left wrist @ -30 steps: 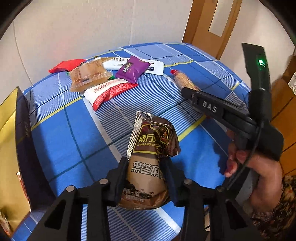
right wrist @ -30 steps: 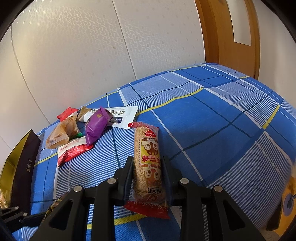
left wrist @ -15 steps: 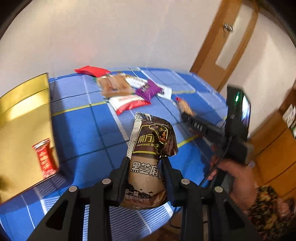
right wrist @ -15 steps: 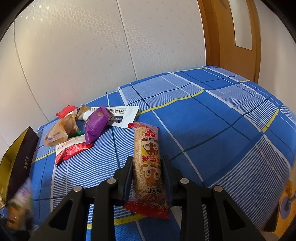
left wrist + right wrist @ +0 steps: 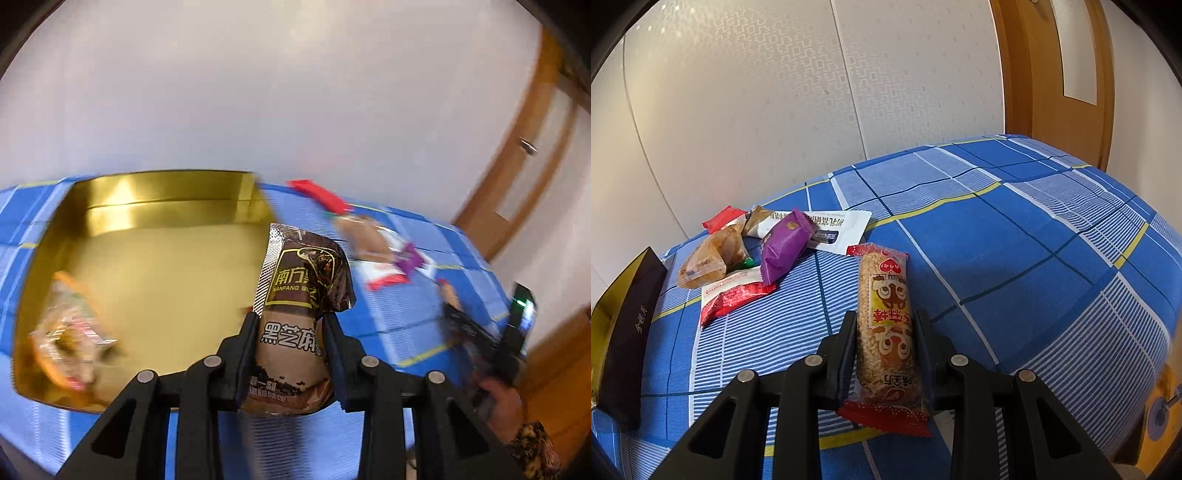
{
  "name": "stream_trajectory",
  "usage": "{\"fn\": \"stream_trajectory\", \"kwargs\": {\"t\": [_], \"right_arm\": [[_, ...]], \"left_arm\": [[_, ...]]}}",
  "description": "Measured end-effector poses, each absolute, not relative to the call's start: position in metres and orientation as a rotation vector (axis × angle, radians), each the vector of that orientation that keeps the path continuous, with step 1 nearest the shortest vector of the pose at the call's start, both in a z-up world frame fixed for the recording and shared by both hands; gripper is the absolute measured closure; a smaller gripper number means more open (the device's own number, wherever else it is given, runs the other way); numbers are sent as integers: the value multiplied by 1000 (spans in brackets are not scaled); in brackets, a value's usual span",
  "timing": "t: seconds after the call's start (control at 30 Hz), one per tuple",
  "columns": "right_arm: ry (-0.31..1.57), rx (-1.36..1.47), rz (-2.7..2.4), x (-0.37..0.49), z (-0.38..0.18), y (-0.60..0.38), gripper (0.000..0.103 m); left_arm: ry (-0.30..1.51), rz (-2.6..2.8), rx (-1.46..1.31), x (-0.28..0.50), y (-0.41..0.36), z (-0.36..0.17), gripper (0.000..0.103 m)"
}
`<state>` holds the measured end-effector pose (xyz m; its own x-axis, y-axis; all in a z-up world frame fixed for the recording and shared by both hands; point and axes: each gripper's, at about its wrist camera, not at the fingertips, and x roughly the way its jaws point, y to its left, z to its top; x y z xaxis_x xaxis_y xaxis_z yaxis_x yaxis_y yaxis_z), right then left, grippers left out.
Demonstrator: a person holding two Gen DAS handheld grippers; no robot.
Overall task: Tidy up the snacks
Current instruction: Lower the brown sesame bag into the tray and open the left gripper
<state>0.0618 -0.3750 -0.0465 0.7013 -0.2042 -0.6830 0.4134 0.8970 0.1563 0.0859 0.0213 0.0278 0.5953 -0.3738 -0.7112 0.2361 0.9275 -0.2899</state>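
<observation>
The left gripper clamps the brown sesame packet upright at the gold box's four o'clock rim, seemingly poised for dropping in. The right gripper pinches the rice bar (likely next), loose snacks at ten o'clock.

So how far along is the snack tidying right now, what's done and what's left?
Early on. The gold box already holds a couple of blurred wrapped snacks. In hand: the left gripper grips a brown sesame packet beside the box, and the right gripper grips a rice bar. Left on the blue cloth: a pile including a purple pack and a red-white pack.
</observation>
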Motion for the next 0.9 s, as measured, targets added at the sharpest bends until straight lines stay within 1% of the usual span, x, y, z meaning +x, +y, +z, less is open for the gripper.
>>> {"fn": "stream_trajectory", "kwargs": {"t": [0.3,0.4,0.53,0.63,0.7,0.73,0.9], "right_arm": [[717,305,-353,62,-46,-375,73],[717,305,-353,62,-46,-375,73],[717,305,-352,62,-46,-375,73],[717,305,-352,62,-46,-375,73],[717,305,-352,62,-46,-375,73],[717,305,-352,62,-46,-375,72],[717,304,-353,62,-46,-375,73]], "left_arm": [[1004,-188,-167,110,86,-8,68],[1007,-175,-158,110,98,-14,68],[990,-136,-82,111,98,-15,68],[1010,-80,-70,121,95,-24,68],[1051,-20,-81,127,98,-34,64],[1047,-15,-93,128,98,-35,60],[986,16,-52,116,90,-21,60]]}}
